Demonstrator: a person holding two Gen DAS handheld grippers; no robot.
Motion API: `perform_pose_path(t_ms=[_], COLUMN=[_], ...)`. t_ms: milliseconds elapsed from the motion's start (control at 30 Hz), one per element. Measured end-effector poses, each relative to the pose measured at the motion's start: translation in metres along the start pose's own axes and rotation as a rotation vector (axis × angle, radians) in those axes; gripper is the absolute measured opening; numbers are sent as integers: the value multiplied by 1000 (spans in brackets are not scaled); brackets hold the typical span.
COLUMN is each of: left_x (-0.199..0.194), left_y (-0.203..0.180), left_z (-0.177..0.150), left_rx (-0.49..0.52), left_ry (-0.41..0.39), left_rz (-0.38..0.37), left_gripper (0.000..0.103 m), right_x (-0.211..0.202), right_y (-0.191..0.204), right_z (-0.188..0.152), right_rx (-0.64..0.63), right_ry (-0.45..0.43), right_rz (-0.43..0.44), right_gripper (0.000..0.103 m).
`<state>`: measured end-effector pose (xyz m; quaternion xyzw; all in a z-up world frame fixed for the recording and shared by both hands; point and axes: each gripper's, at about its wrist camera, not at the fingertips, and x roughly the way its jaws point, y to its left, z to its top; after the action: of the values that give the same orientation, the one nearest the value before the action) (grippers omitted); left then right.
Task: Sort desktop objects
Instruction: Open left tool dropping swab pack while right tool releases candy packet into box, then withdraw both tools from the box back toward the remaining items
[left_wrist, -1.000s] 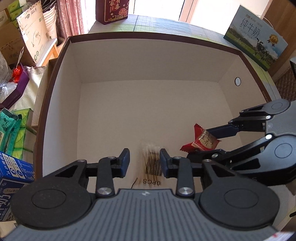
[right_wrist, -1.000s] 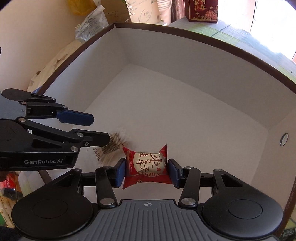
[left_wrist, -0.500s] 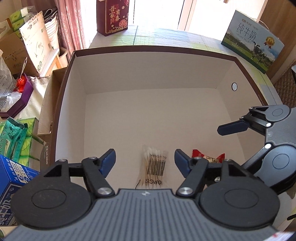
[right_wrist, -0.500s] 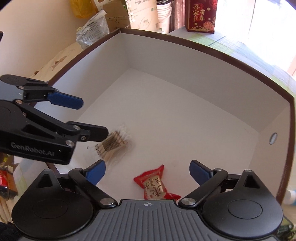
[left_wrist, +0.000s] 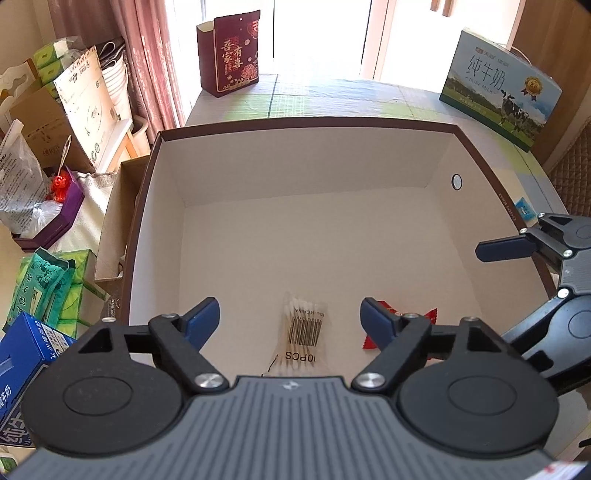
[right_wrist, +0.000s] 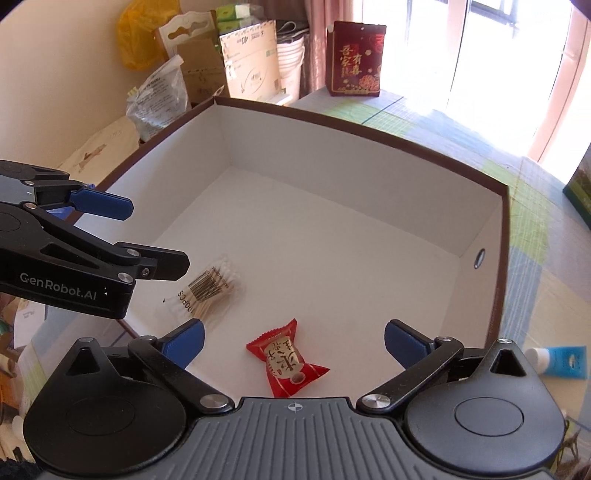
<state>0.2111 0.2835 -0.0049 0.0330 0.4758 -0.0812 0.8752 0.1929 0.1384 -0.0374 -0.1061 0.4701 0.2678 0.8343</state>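
Observation:
A big white box with a brown rim (left_wrist: 295, 123) (right_wrist: 369, 129) fills both views. On its floor lie a clear pack of cotton swabs (left_wrist: 303, 328) (right_wrist: 210, 288) and, to its right, a red wrapped candy (right_wrist: 286, 360) (left_wrist: 430, 315). My left gripper (left_wrist: 290, 319) hovers above the swab pack, its jaws opening, nothing between the pads. Over the candy, my right gripper (right_wrist: 293, 341) has its jaws opening wide and holds nothing. Each gripper shows in the other's view, the right one's fingers (left_wrist: 502, 247) at the box's right wall, the left one's fingers (right_wrist: 103, 205) at its left wall.
A blue tube (right_wrist: 565, 362) lies on the table right of the box. A milk carton box (left_wrist: 498, 85) and a dark red gift box (left_wrist: 229, 55) stand behind it. Green tissue packs (left_wrist: 48, 288), a blue carton (left_wrist: 22, 354) and cardboard boxes crowd the left side.
Both grippers opened and let go: the swab pack and the candy now lie loose on the box floor. Both grippers lifted and drew back from them.

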Motion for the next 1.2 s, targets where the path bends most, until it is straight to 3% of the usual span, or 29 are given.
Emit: perform_pose_path(t_ms=[600,1200], left_x=[-47,-79], left_y=[-31,-76], left_z=[-22,-55], left_rx=[-6,-70], left_ry=[-80,-87], left_rz=[34,92], left_gripper=[84,84], right_x=[-65,-103], right_y=[9,-2], right_z=[-39,-85], right_rx=[28,-10], right_ry=[-98,-97], right_rz=[-3,69], right_gripper=[101,101])
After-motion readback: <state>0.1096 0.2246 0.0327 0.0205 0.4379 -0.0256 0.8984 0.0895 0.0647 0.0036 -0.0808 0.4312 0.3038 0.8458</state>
